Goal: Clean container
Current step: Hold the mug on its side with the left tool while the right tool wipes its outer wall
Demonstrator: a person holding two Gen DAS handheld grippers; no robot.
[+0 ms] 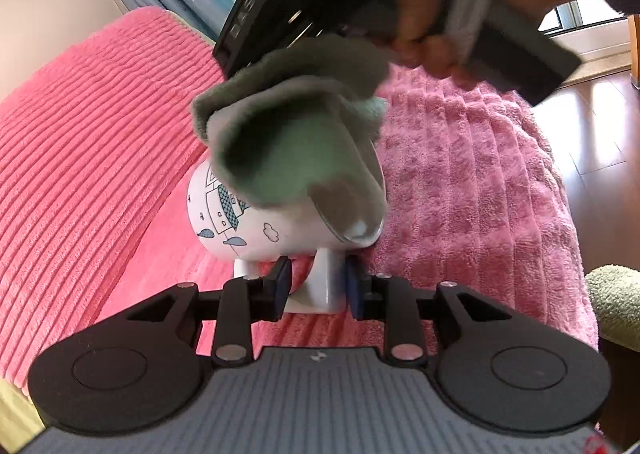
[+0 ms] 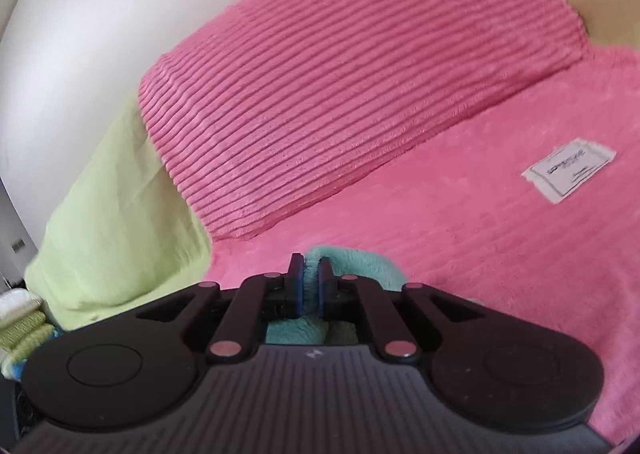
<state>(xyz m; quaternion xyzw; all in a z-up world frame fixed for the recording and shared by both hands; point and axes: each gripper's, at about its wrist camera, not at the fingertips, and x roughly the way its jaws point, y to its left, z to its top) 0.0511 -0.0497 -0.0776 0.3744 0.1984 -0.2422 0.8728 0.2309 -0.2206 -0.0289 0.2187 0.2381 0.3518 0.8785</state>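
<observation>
Cloth [image 1: 288, 142] in mug [image 1: 240, 226] (handle gripped)

The mug [image 1: 240, 222] lies tilted on its side above the blanket [image 1: 460, 182], its handle [image 1: 324, 286] between the fingers of the left gripper [image 1: 318, 286] at the near edge. A cloth [image 1: 288, 134] drapes over and into the mug's mouth, hanging from the right gripper [image 2: 310, 286], which sits above and behind the mug with a hand [image 1: 452, 2] around its grip. The pillow [image 2: 340, 86] lies far left on the blanket, and a label [image 2: 568, 170] lies on the blanket to the right.
</observation>
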